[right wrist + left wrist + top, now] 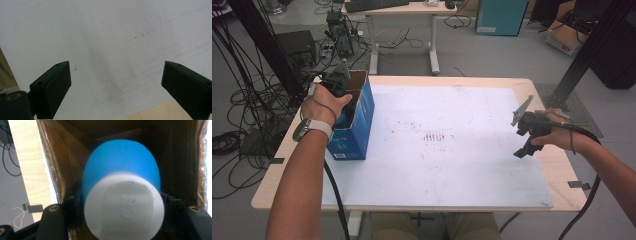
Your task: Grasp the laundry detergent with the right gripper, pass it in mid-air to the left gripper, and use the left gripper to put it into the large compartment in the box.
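A blue cardboard box [357, 122] stands open-topped at the table's left side. My left gripper [343, 107] reaches down into it from above. In the left gripper view its jaws are shut on a rounded blue and white foam object [122, 197], which sits inside the brown cardboard walls [57, 162] of the box. Over the right side of the white mat [437, 145] my right gripper [526, 147] hovers, tilted downward. Its jaws stand wide apart in the right gripper view [116, 90], with just the bare mat between them.
The white mat covers most of the wooden table [557, 165], with faint dark marks [434, 136] at its middle. Cables [242, 100] and equipment lie on the floor to the left, and a desk [402, 20] stands beyond the table.
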